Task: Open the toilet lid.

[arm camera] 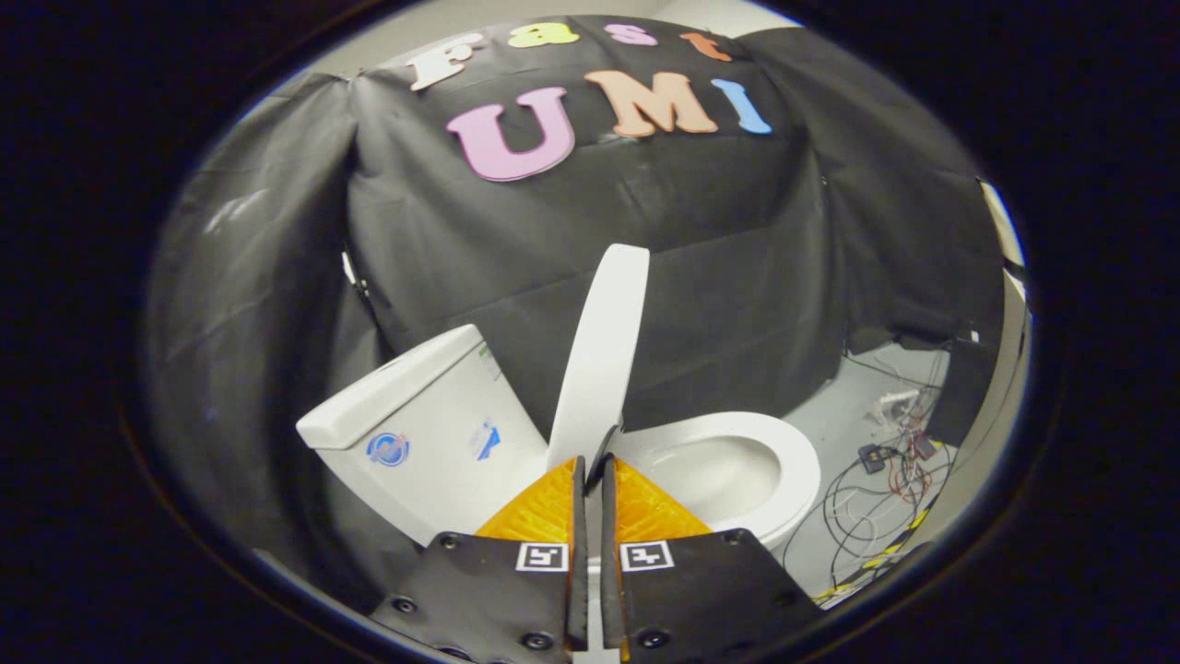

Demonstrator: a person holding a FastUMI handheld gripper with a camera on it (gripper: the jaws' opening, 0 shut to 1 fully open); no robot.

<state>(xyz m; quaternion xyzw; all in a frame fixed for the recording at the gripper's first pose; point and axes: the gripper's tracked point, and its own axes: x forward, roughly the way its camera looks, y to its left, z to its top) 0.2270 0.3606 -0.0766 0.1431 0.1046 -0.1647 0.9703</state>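
- Hand-held gripper [590,461] seen from behind, its two fingers drawn almost together, only a thin slit left between them.
- Toilet lid [604,355] standing raised just ahead of the fingertips, seen nearly edge-on; long axis rising up and away from the fingers, tilted a little to the right at its top.
- Lower edge of the lid meeting the fingertips right at the slit; appears nipped there, but whether both fingers truly press on it cannot be told.
- Tank [415,420] ahead and to the left of the fingers, close behind the lid.
- Seat ring [797,466] and open bowl [728,475] ahead and to the right, lying flat, uncovered.
- Loose cables [876,507] on the floor [853,406] farther right, well apart from the toilet.
- Judged from the layout: lid already up off the seat, task near its end; remaining travel, if any, leftward toward the tank.
- Key relation for the coming move: lid directly ahead, in line with the gap between the fingers, tank as its resting place just to the left.
- Risk: a thin edge held so narrowly could slip and drop back onto the seat.
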